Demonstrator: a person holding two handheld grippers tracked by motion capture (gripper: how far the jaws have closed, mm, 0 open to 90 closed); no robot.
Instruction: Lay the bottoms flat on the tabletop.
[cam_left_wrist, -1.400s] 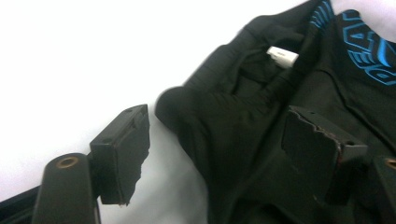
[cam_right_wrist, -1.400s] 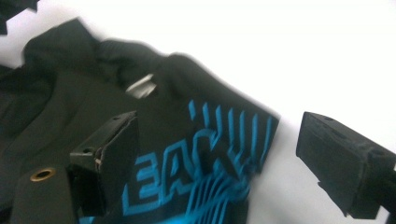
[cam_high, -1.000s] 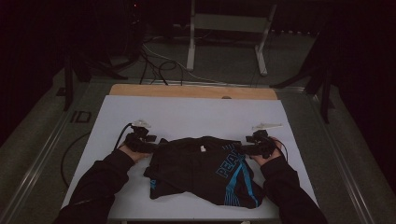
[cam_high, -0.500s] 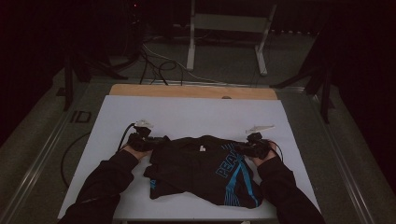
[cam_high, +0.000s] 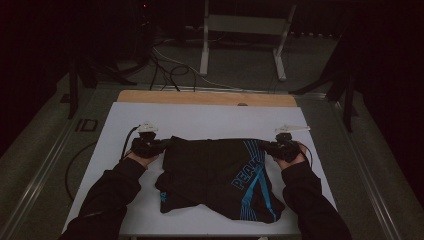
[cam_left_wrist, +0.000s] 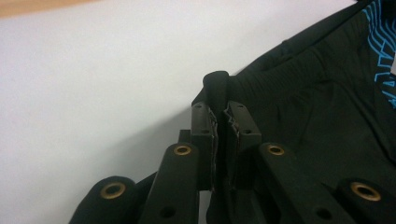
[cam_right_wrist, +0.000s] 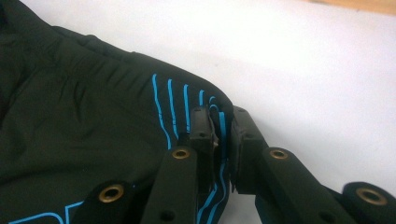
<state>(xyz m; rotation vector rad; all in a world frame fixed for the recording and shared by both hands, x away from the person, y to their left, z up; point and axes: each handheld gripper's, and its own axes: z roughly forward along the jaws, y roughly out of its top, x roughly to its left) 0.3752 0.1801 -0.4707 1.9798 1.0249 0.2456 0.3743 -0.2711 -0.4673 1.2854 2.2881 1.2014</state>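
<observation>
Both grippers have just been closing; each now pinches a top corner of the shorts (cam_high: 220, 175), whose waistband has been pulled straight since the earlier frame.

Item: black shorts, blue striping and lettering, thin smooth fabric, gathered waistband; lying mid-worktop (cam_high: 200, 120), lower half rumpled.
Left gripper (cam_high: 162, 145): fingers (cam_left_wrist: 203, 135) nearly shut on a folded waistband corner.
Right gripper (cam_high: 267, 146): fingers (cam_right_wrist: 201, 135) nearly shut on the striped corner.
Surface: white, matte, flat; wooden strip at far edge.
Risk: slick cloth held by small bites may slip free on lifting; uneven pull would skew the garment.
</observation>
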